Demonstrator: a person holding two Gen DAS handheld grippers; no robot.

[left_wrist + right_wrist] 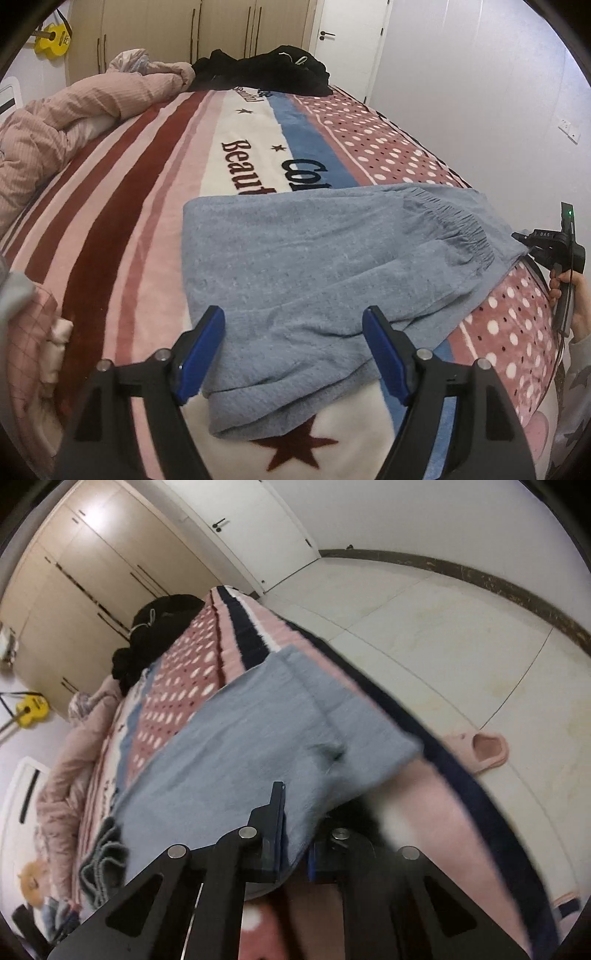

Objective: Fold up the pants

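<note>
Pants (314, 266) lie folded under the wide-spread left gripper (293, 350); only the right view shows the right gripper (291, 834) clamping them.

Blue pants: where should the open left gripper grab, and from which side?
Take the blue pants at the near folded edge between the left gripper fingers, coming in low from the bed's near side; that edge lies flat. The right gripper is clamped on the waistband end.

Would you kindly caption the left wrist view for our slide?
Open left tool hovers over blue-grey pants on a patterned blanket; right tool pinches the waistband.
</note>
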